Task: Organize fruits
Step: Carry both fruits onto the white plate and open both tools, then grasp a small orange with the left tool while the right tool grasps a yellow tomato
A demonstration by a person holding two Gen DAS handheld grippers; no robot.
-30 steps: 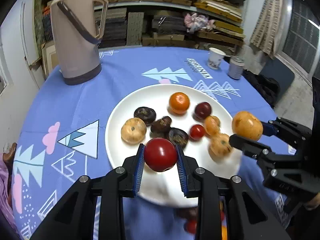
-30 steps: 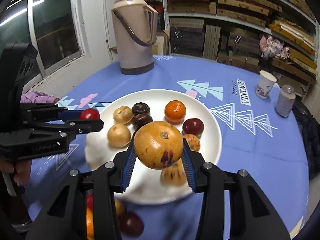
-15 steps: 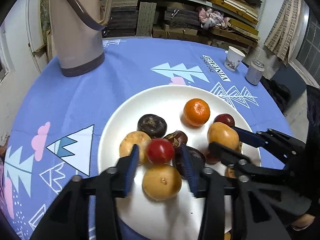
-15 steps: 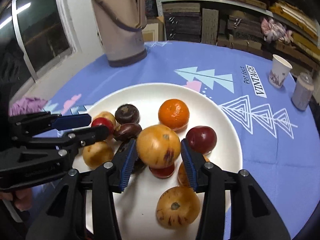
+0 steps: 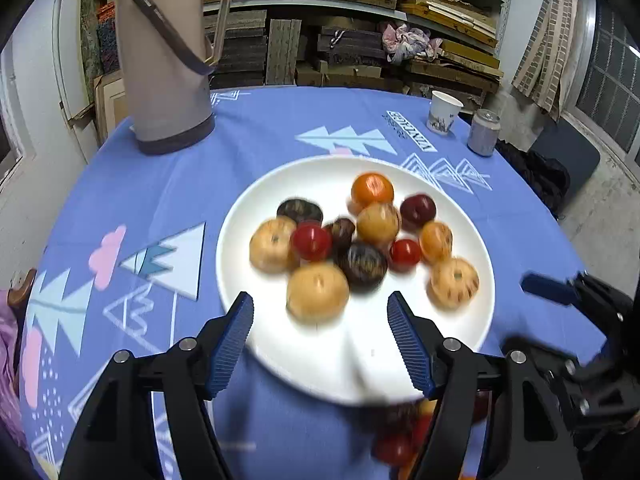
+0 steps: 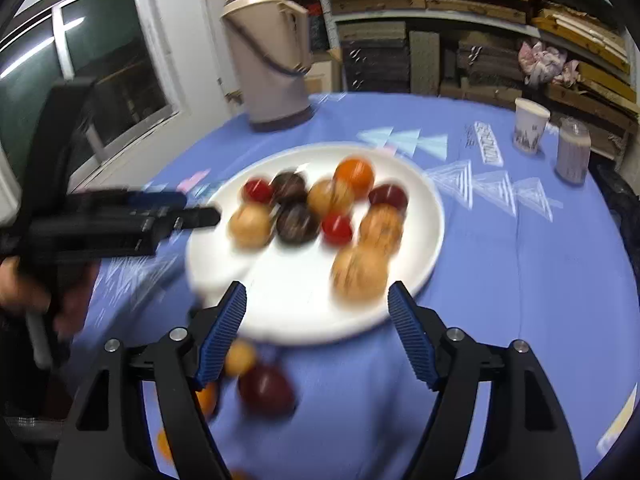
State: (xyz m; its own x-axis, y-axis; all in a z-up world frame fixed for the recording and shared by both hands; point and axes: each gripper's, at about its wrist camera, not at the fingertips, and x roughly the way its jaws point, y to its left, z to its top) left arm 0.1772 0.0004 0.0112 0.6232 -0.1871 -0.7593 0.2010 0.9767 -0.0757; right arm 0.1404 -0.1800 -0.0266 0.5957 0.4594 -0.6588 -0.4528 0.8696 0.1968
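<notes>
A white plate (image 5: pixel 304 356) (image 6: pixel 304 320) on the blue tablecloth holds several fruits: an orange (image 5: pixel 372 189), a red one (image 5: pixel 311 241) beside a tan one (image 5: pixel 273 245), a tan one (image 5: pixel 378 222) in the middle, dark ones and more tan ones. My left gripper (image 5: pixel 320 320) is open and empty over the plate's near edge; it also shows in the right wrist view (image 6: pixel 176 210). My right gripper (image 6: pixel 316 308) is open and empty, and shows at the right in the left wrist view (image 5: pixel 552 292). Loose fruits lie on the cloth near me: a dark red one (image 6: pixel 266 390) and others (image 5: pixel 394 446).
A tall beige thermos jug (image 5: pixel 164 60) stands at the back left. A paper cup (image 5: pixel 442 112) and a small can (image 5: pixel 483 132) stand at the back right. Shelves of stacked boards lie behind the table. The frames are motion-blurred.
Both grippers opened, leaving the red fruit and the tan fruit on the plate, then pulled back toward the plate's near edge.
</notes>
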